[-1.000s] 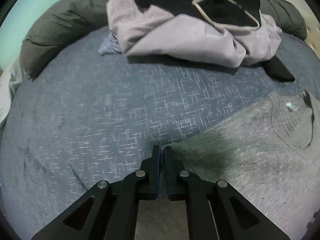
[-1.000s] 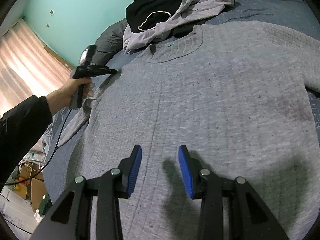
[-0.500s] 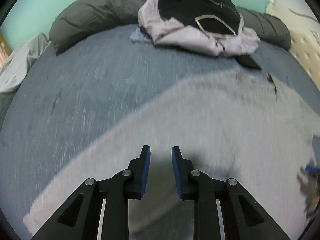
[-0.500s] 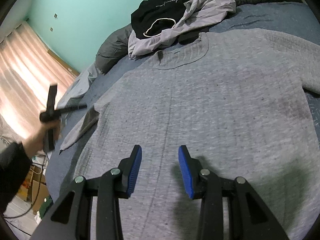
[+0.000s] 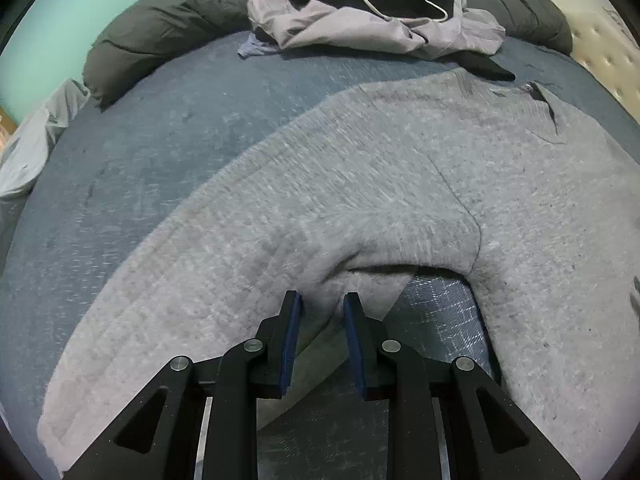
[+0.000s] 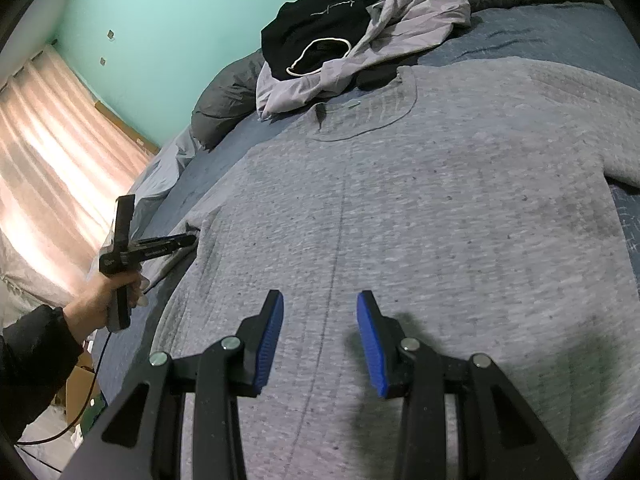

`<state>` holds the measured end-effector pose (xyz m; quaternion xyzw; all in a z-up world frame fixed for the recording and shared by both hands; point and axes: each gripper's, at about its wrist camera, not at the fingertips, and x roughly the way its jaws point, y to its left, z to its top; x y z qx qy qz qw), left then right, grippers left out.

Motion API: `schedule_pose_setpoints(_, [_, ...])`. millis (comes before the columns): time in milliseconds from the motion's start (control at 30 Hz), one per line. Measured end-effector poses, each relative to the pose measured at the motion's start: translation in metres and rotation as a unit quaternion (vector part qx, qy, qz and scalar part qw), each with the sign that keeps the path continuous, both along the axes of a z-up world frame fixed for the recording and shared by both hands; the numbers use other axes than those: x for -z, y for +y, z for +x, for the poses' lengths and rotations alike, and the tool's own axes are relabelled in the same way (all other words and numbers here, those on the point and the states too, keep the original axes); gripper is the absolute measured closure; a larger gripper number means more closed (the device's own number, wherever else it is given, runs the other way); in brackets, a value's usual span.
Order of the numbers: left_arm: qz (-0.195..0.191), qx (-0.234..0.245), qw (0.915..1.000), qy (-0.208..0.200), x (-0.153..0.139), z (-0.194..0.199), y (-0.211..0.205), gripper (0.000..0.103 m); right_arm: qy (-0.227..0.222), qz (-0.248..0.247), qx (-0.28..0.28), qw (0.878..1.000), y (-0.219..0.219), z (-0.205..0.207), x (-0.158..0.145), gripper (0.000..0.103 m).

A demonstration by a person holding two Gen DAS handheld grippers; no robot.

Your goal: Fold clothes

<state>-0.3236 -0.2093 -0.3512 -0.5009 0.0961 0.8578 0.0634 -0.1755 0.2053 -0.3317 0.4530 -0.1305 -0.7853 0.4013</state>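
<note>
**Grey sweater spread on the bed, both grippers open above it**

A grey knit sweater (image 6: 420, 208) lies flat on a bed covered with a blue-grey bedspread (image 5: 168, 128), its neckline (image 6: 372, 112) pointing toward the far end. One sleeve (image 5: 224, 248) stretches out across the bedspread and bends back near the armpit, where a small patch of bedspread shows between sleeve and body.

The left gripper (image 5: 319, 316) hangs low over that sleeve, close to the fold at the armpit. Its blue-padded fingers (image 5: 290, 332) stand a little apart with nothing between them; whether the tips touch the fabric is hard to judge from this angle. In the right wrist view the same tool appears at the sweater's edge, held by a hand (image 6: 108, 300) coming out of a dark sleeve.

The right gripper (image 6: 320, 312) hovers over the lower middle of the sweater's body, its fingers (image 6: 270, 332) wide apart and empty, casting a shadow on the knit.

At the head of the bed a heap of other clothes sits just beyond the collar: a black hoodie (image 6: 320, 36) on top of a pale lilac garment (image 6: 384, 36). Behind them runs a dark grey duvet roll (image 5: 168, 36) against a mint-green wall (image 6: 168, 20). A curtain (image 6: 48, 152) glows at the side.
</note>
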Motion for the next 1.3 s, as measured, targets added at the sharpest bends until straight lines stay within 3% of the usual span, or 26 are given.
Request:
schedule_pose_setpoints(100, [-0.010, 0.010, 0.9999, 0.000, 0.008, 0.000, 0.004, 0.079, -0.001, 0.001, 0.000, 1.000, 0.001, -0.001, 0.001, 0.065])
schedule_pose_setpoints(133, [-0.013, 0.014, 0.9998, 0.002, 0.009, 0.001, 0.005, 0.082, -0.002, 0.002, 0.000, 1.000, 0.000, -0.001, 0.001, 0.065])
schedule_pose_setpoints(167, [-0.012, 0.017, 0.9998, 0.001, 0.008, 0.001, 0.005, 0.092, -0.002, 0.003, -0.001, 1.000, 0.000, -0.001, 0.002, 0.065])
schedule_pose_setpoints(233, [-0.011, 0.024, 0.9996, -0.001, 0.006, 0.002, 0.005, 0.098, -0.004, 0.003, -0.001, 1.000, -0.001, 0.000, 0.002, 0.065])
schedule_pose_setpoints(400, [-0.025, 0.078, 0.9967, 0.002, -0.014, 0.019, 0.005, 0.098, -0.004, 0.002, -0.002, 1.000, -0.001, 0.000, 0.002, 0.065])
schedule_pose_setpoints(600, [-0.073, 0.162, 0.9836, -0.027, -0.016, 0.045, 0.013, 0.098, -0.008, 0.000, -0.003, 1.000, -0.002, 0.002, 0.002, 0.065])
schedule_pose_setpoints(800, [-0.063, 0.156, 0.9846, -0.047, -0.005, 0.043, 0.017, 0.097, -0.010, -0.001, -0.003, 1.000, -0.003, 0.002, 0.003, 0.065])
schedule_pose_setpoints(933, [-0.051, 0.151, 0.9855, -0.058, 0.001, 0.042, 0.018, 0.090, -0.011, -0.003, -0.001, 1.000, -0.002, 0.000, 0.003, 0.065])
schedule_pose_setpoints(1000, [-0.015, 0.137, 0.9893, -0.047, -0.012, 0.043, 0.009, 0.084, -0.012, -0.004, 0.000, 1.000, -0.002, 0.000, 0.003, 0.065])
schedule_pose_setpoints(1133, [0.046, 0.083, 0.9955, -0.008, -0.036, 0.039, -0.015, 0.083, -0.012, -0.005, 0.000, 1.000, -0.001, 0.001, 0.003, 0.065])
schedule_pose_setpoints(1233, [0.085, 0.032, 0.9959, -0.003, -0.039, 0.025, -0.027, 0.083, -0.012, -0.004, -0.002, 1.000, -0.002, 0.002, 0.002, 0.065])
schedule_pose_setpoints(1300, [0.086, 0.026, 0.9960, -0.008, -0.032, 0.020, -0.026, 0.083, -0.011, -0.003, -0.002, 1.000, -0.002, 0.002, 0.002, 0.065])
